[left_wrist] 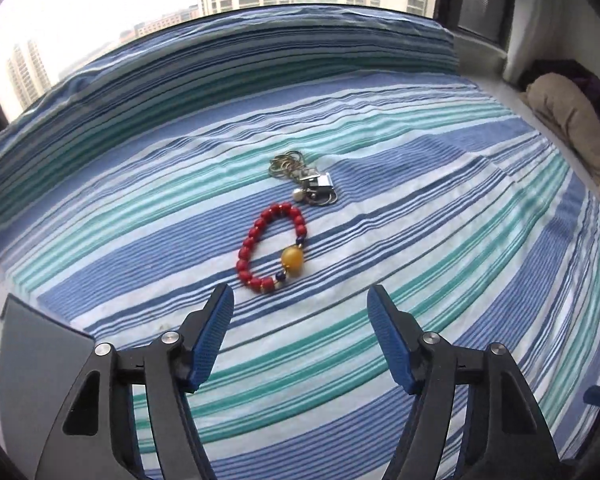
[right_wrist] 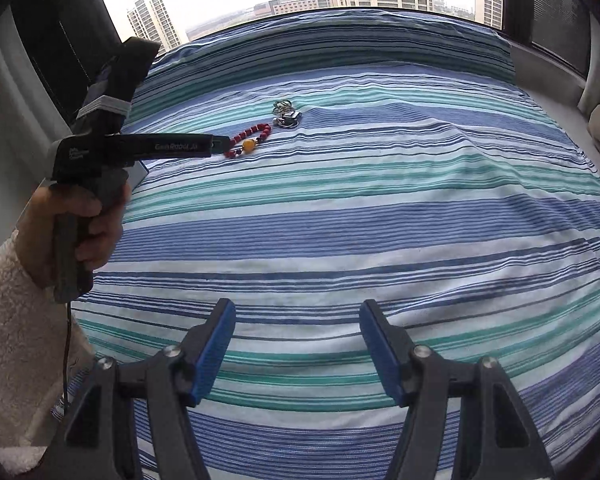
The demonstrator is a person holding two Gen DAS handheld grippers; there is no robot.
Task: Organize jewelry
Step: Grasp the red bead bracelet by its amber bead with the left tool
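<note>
bracelet [left_wrist: 272, 249] before empty, open left gripper [left_wrist: 300, 300]

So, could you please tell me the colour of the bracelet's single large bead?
Amber yellow bead, clearest in the left wrist view.

Jewelry, two pieces, lying flat on striped bedcover
Red bead bracelet [left_wrist: 271, 249] with one large amber bead, laid open in an oval; tangle of metal rings and clasps [left_wrist: 303, 178] just beside it, apart
</note>
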